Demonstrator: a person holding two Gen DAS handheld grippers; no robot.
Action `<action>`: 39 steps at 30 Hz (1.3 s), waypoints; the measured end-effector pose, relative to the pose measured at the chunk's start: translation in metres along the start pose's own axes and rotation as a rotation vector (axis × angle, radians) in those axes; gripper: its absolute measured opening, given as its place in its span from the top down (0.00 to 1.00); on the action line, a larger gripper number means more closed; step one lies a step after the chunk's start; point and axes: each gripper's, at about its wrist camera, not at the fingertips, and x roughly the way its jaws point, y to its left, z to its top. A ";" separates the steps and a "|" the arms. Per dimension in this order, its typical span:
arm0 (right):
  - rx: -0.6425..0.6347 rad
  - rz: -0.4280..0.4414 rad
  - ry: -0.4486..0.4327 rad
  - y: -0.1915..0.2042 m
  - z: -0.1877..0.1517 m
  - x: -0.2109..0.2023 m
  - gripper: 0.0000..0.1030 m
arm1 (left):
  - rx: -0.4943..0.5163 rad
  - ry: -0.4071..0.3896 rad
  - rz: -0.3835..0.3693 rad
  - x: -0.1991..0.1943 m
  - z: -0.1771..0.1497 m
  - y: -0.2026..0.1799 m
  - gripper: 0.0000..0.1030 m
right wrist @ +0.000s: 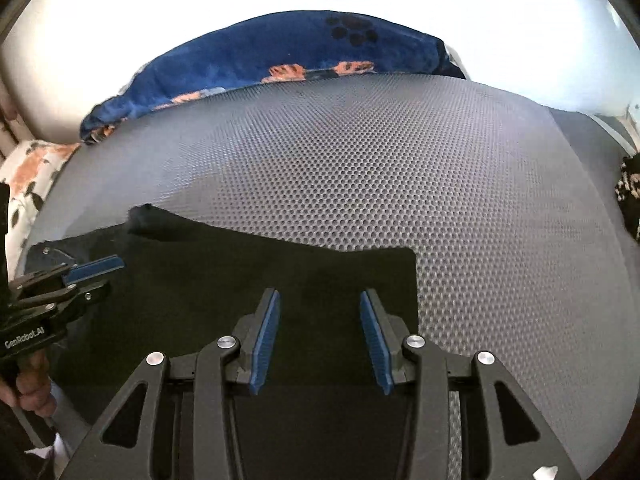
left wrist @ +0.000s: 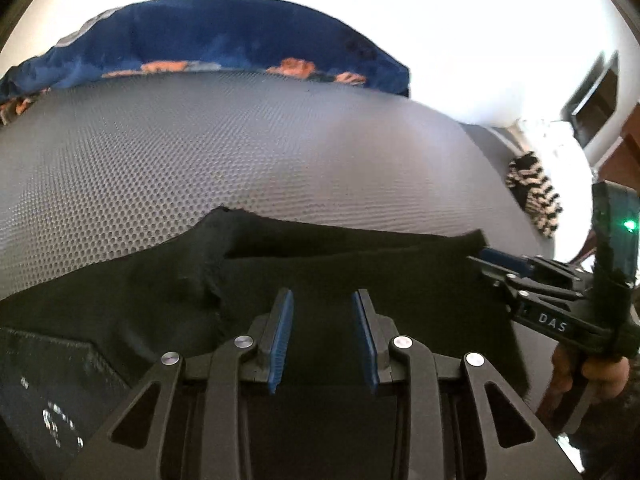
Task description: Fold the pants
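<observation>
A grey mesh mat carries black pants. Left tool and right tool hover part-open, gripping nothing; next, pinch matching edges evenly.

The pants lie flat on the mat just under my right tongs and left tongs. A blanket lies beyond, at the mat's far edge.

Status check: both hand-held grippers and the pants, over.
Left hand-held gripper open, empty. Right hand-held gripper open, empty. Black pants lie partly folded on grey mesh mat. Blue blanket at far edge, not in the way.
</observation>
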 end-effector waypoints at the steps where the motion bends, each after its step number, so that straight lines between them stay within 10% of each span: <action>1: -0.008 -0.018 0.002 0.000 0.001 0.005 0.64 | -0.008 0.008 -0.002 0.006 0.001 0.004 0.69; 12: 0.022 -0.009 0.026 -0.006 0.003 0.017 0.64 | -0.015 0.005 -0.028 0.004 -0.009 0.010 0.67; 24: 0.034 0.038 0.091 0.008 -0.063 -0.020 0.59 | -0.161 -0.089 -0.011 -0.098 -0.057 0.045 0.49; 39: -0.149 0.241 0.170 0.139 -0.088 -0.025 0.55 | -0.510 -0.219 0.157 -0.234 -0.128 0.167 0.43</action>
